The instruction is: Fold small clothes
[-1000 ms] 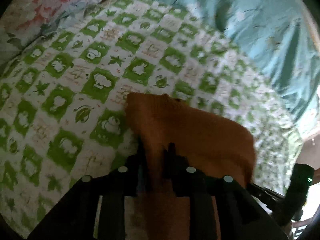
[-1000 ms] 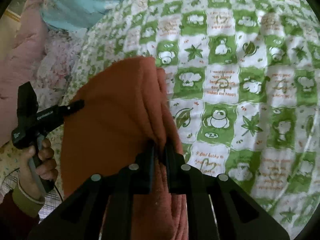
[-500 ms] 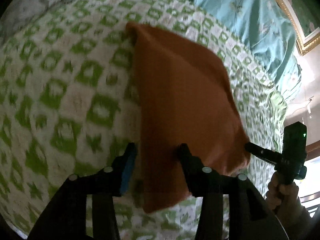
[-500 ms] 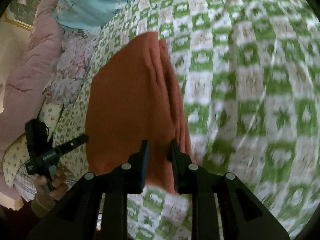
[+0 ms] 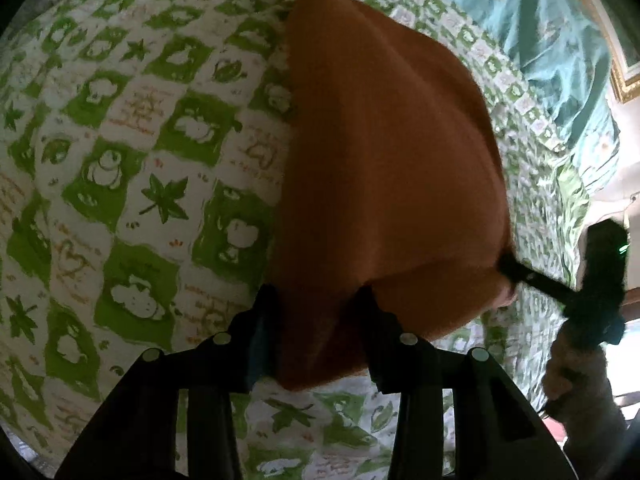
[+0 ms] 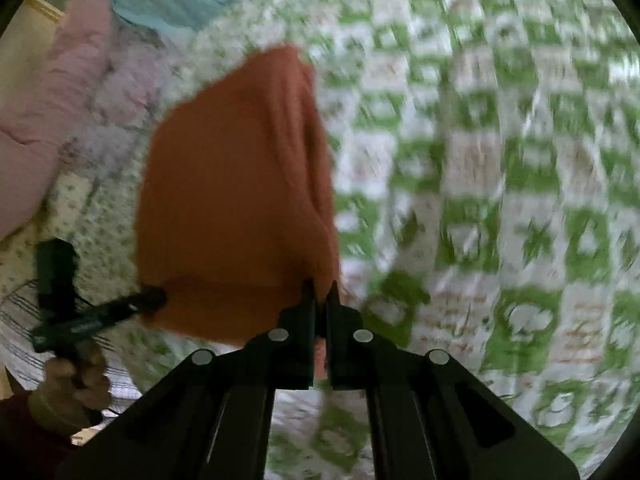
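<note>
Orange cloth (image 5: pixel 384 168) lies folded on green-and-white checked bedspread (image 5: pixel 120 168). Left gripper (image 5: pixel 316 300): jaws parted astride the cloth's near edge, just been closing a little, pads not seen pressing it. Right gripper (image 6: pixel 319 292): jaws just clenched, pinching the cloth's near right corner. Right view blurred

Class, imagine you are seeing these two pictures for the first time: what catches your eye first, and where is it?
An orange cloth stands out first, spread across the middle of a green-and-white checked bedsheet. At its near edge, the left gripper straddles one corner with its jaws apart, while the right gripper is clamped on the other corner. Behind the sheet lies a light blue blanket.
</note>
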